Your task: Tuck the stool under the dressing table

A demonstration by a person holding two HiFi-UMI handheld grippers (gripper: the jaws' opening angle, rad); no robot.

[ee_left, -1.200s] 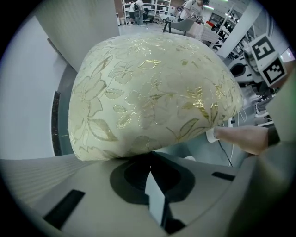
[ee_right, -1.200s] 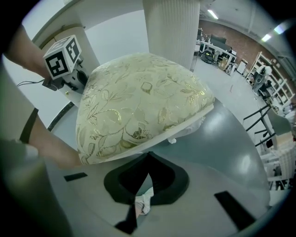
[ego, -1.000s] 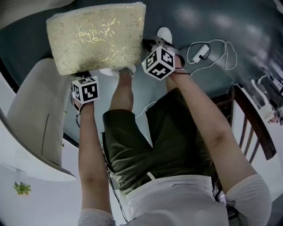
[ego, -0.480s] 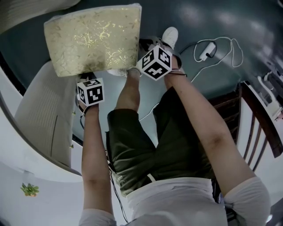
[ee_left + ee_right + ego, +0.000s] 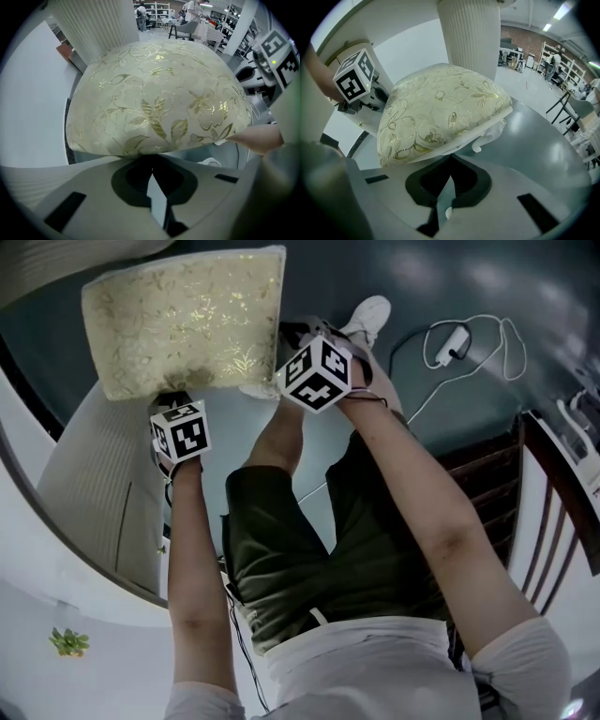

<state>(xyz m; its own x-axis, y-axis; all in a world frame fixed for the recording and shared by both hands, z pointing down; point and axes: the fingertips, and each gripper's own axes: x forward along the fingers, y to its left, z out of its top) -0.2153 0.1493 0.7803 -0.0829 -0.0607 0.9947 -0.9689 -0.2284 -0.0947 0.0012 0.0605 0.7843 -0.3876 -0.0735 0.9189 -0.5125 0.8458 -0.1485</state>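
Stool [image 5: 183,320] stands on the dark floor [image 5: 487,277] straight ahead of the person, cushion up, not yet under the desk [image 5: 56,568]. Cushion's long axis runs across the head view, roughly parallel to the line between the two claws.

Left claw [image 5: 152,164]: pressed together, nothing between the jaws, tip at the cushion's near long edge by its left corner; looks to be touching.

Right claw [image 5: 450,164]: also pressed together and empty, tip under the cushion rim by the near right corner.

Both seem set as pushers, not grippers, and neither is clearly nearer.

Desk's white top curves down the left of the head view. A ribbed pedestal [image 5: 468,33] stands beyond the stool's far side in both gripper views.

Judgement: the next move is a shove away from the person, toward that far side and left. It needs even pressure at both corners or the stool yaws into the pedestal. Cable [image 5: 469,334] lies well off to the right, out of the path.
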